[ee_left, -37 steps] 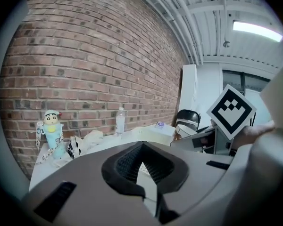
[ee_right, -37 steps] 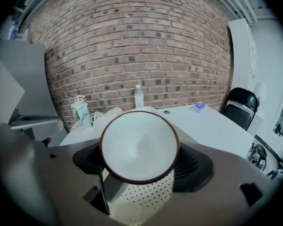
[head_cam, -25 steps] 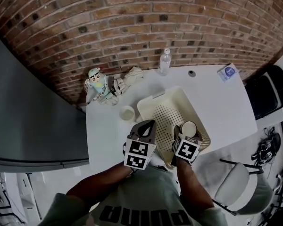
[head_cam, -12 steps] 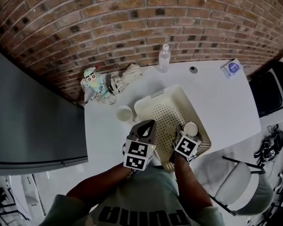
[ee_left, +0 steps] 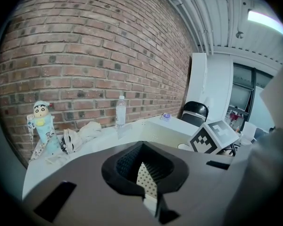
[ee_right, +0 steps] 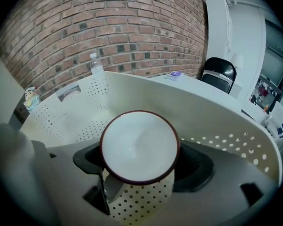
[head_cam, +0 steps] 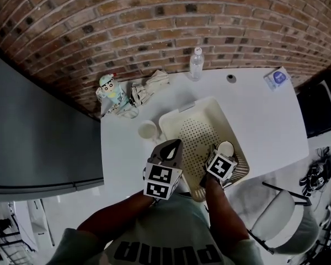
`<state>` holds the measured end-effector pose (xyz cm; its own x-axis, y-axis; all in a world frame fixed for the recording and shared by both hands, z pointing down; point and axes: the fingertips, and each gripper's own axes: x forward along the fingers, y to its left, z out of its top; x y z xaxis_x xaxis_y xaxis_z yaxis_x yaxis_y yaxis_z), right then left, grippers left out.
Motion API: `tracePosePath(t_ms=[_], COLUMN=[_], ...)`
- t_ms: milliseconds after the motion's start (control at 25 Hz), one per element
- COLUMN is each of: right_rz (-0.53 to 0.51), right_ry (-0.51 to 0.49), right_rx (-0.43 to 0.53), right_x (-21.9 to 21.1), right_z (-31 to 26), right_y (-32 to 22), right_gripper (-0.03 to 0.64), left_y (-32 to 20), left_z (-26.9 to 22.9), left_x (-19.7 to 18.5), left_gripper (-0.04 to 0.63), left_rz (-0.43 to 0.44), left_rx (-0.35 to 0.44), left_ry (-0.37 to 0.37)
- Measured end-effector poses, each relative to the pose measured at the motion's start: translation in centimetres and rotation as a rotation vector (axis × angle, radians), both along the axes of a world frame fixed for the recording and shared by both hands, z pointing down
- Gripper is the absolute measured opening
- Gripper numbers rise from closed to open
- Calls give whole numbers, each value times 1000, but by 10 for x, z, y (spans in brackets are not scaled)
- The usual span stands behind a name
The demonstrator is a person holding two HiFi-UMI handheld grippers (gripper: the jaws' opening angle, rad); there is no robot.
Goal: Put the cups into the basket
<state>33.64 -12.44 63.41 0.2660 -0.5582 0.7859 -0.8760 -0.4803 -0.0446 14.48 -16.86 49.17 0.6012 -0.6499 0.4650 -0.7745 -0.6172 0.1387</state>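
Note:
A cream perforated basket [head_cam: 179, 127] sits mid-table. My right gripper [head_cam: 224, 150] is over its near right part, shut on a white cup with a dark red rim [head_cam: 226, 147]. In the right gripper view that cup [ee_right: 139, 145] fills the space between the jaws, handle at lower left, with the basket wall [ee_right: 217, 121] curving behind it. A second pale cup [head_cam: 147, 130] stands on the table just left of the basket. My left gripper [head_cam: 174, 144] hovers by the basket's near left corner, shut and holding nothing [ee_left: 142, 145].
Along the brick wall stand a water bottle [head_cam: 196, 64], a crumpled cloth [head_cam: 149, 87] and a cartoon doll [head_cam: 111, 95]. A small dark cap [head_cam: 231, 78] and a tissue packet [head_cam: 278, 78] lie at the far right. A grey chair [head_cam: 281, 220] stands off the table's near right edge.
The right gripper with its cup has shifted slightly right within the basket. The left gripper and the cup on the table have stayed put.

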Motion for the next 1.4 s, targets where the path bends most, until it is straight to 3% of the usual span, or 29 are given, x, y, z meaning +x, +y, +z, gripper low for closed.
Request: tracePosePath(t_ms=[320, 840, 1120, 1400], right_rz=[44, -1, -17, -98], right_ry=[-5, 2, 13, 53], right_rx=[-15, 2, 73, 184], right_x=[6, -1, -8, -26], right_z=[11, 0, -28, -65], right_y=[6, 1, 0, -3], right_gripper=[388, 388, 387, 387], left_y=[4, 5, 5, 8], left_z=[2, -8, -14, -17], left_x=[-4, -19, -29, -39], left_gripper=[6, 6, 6, 6], left_rz=[1, -15, -29, -49], left_rx=[0, 14, 29, 40], left_ry=[-1, 14, 35, 56])
